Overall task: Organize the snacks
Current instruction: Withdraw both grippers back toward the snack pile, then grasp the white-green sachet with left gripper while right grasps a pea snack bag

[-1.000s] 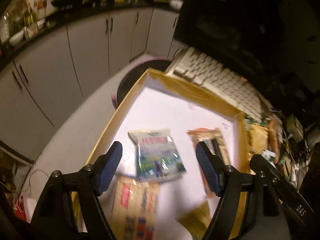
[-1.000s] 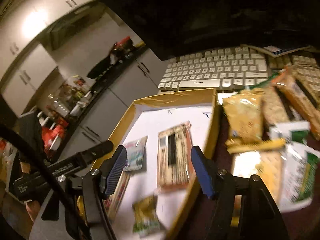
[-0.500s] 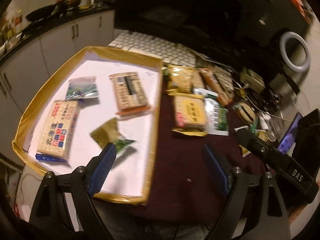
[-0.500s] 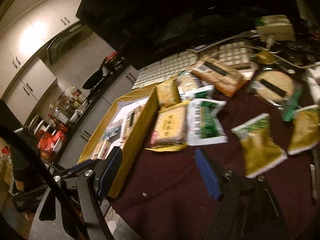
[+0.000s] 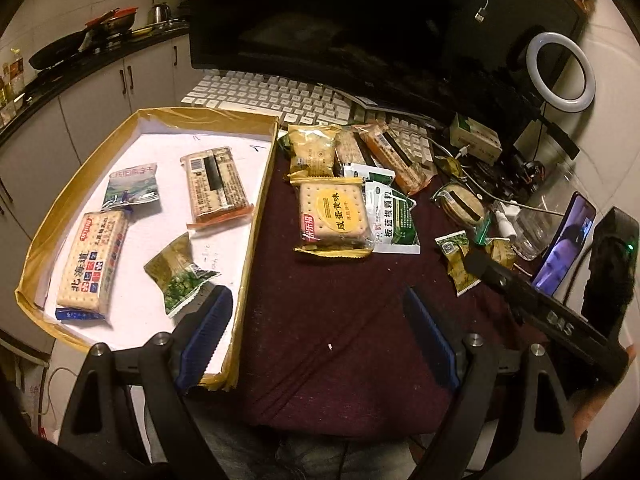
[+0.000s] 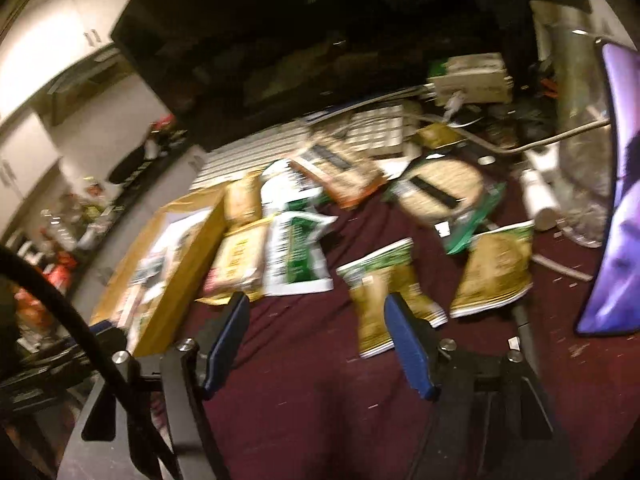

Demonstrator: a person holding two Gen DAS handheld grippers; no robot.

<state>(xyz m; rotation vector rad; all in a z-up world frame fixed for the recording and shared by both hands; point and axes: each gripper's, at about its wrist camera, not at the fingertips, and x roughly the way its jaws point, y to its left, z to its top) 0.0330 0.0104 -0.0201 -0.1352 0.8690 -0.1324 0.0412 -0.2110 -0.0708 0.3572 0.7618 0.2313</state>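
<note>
Bare maroon cloth (image 5: 332, 320) lies open in front, between the box wall (image 5: 256, 220) and the phone (image 5: 564, 240). Farther back, snack packets (image 5: 334, 216) crowd the cloth.

A white keyboard (image 5: 276, 98) lies top centre under a dark monitor (image 5: 360, 20); a ring light (image 5: 560, 72) stands upper right, a lit phone (image 5: 568, 240) right.

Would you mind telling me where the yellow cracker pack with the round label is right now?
In the left wrist view, the yellow cracker pack lies on the dark red cloth just right of the cardboard tray, its right edge overlapping the green-and-white sachet.
</note>
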